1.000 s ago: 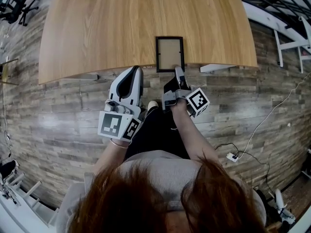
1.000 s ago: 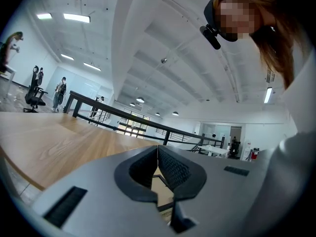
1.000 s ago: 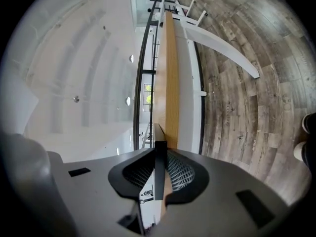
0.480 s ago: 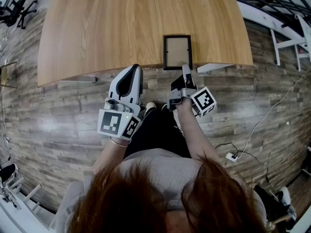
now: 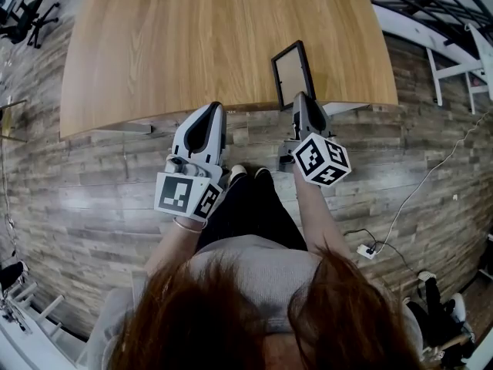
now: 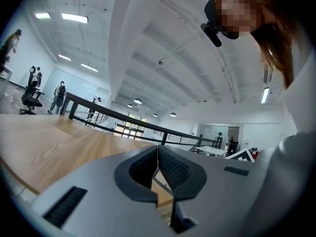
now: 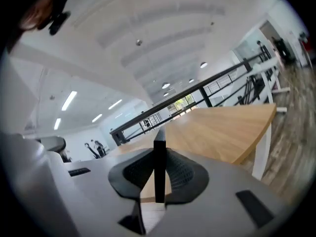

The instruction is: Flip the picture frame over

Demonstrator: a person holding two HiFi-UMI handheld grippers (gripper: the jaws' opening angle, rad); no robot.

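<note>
This looks like a big open-plan office: swivel chairs [image 5: 21, 12] on a plank floor [image 5: 92, 183], a long wooden table [image 5: 154, 45], ceiling strip lights [image 6: 74, 18], a black railing [image 6: 113, 112] and people [image 6: 60, 95] standing about.

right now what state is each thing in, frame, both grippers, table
picture frame: tipped up on edge at the table's near edge, gripped by its near side; contact with the table unclear
right gripper: jaws shut on the picture frame's edge
left gripper: jaws shut, nothing between them, held off the table's near edge
wooden table: nothing on it apart from the frame
</note>
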